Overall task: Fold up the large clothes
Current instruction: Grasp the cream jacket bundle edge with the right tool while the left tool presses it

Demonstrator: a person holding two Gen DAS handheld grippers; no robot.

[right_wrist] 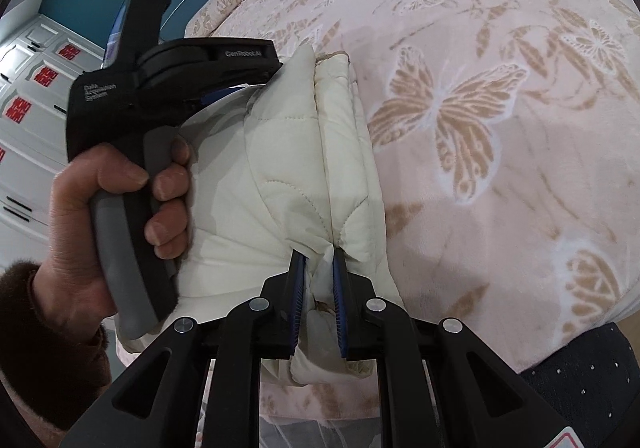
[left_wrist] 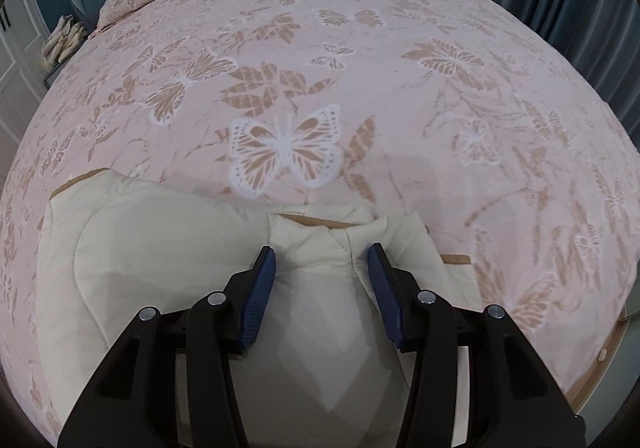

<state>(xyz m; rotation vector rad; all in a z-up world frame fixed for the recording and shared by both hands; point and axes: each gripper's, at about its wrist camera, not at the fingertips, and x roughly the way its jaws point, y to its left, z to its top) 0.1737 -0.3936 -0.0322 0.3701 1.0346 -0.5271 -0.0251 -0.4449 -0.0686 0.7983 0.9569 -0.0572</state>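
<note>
We see a puffy, cream quilted jacket (right_wrist: 280,175) folded on the plush butterfly-print bedspread (left_wrist: 400,87) at the bed's near edge. Our right gripper (right_wrist: 319,260) pinches a bunched fold of it tight; our left gripper (left_wrist: 322,260) hangs half-open over the jacket, clamping nothing.

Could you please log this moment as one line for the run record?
stage: folding | cream quilted garment on bed | right gripper shut on garment | left gripper open, garment between pads
</note>
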